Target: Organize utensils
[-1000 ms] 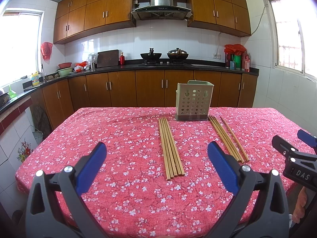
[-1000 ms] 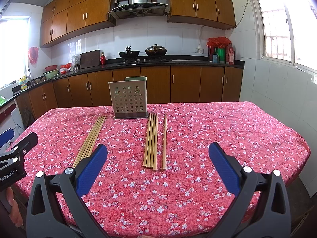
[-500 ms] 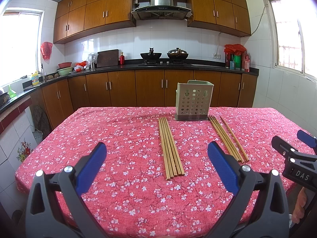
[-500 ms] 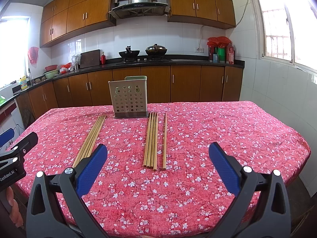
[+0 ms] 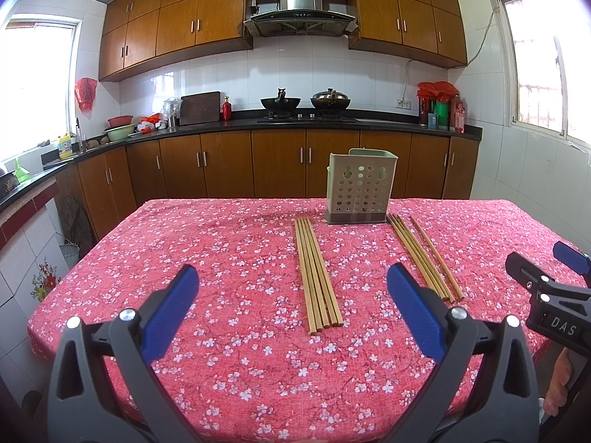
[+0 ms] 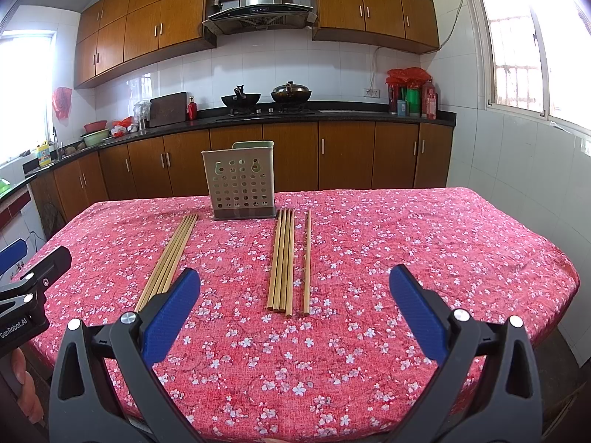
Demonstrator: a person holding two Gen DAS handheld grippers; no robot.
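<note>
A pale green perforated utensil holder (image 5: 361, 186) (image 6: 242, 182) stands upright near the far edge of the table. Two groups of bamboo chopsticks lie flat in front of it: a left bundle (image 5: 317, 273) (image 6: 171, 258) and a right bundle (image 5: 421, 258) (image 6: 282, 260) with one separate chopstick (image 5: 436, 256) (image 6: 307, 260) beside it. My left gripper (image 5: 291, 302) is open and empty, over the near table in front of the left bundle. My right gripper (image 6: 293, 302) is open and empty, near the right bundle's near ends.
The table wears a red floral cloth (image 5: 221, 258) (image 6: 424, 251). The right gripper's body shows at the left wrist view's right edge (image 5: 546, 302); the left gripper's body shows at the right wrist view's left edge (image 6: 26, 295). Kitchen counter and cabinets (image 5: 277, 158) stand behind.
</note>
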